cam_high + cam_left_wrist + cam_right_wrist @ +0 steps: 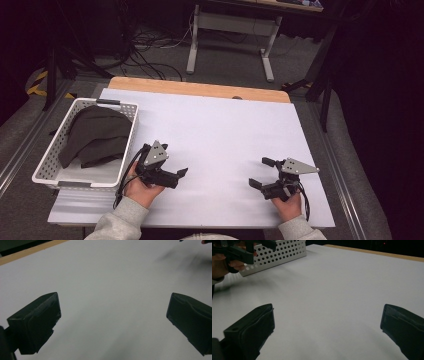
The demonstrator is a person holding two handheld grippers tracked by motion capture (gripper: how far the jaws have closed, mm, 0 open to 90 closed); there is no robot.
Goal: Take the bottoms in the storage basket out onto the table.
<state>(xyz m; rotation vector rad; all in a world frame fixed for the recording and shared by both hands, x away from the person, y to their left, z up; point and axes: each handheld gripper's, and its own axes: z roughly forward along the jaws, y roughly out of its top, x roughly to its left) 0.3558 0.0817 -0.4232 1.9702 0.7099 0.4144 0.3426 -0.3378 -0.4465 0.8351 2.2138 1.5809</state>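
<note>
The left hand-held gripper (172, 167) sits low over the white tabletop (220, 130), near its front edge, with its jaws spread wide and nothing between them; in the left gripper view they frame bare white surface. The right hand-held gripper (261, 172) rests toward the front right of the tabletop, well apart from the left one, its jaws likewise wide open and empty, pointing roughly toward the left side. Just beside the left hand-held gripper, on its outer side, stands a white perforated basket (50, 155) at the left edge of the tabletop. Inside it lies a dark cloth (97, 132), crumpled and heaped, filling the far half of the basket and rising about level with its rim. The cloth looks soft, limp and light; it will likely sag and trail when lifted rather than keep any shape, and it is not fragile. A sensible place to pinch it is a raised fold near the top of the heap, away from the basket wall, so the jaws close on fabric alone.
</note>
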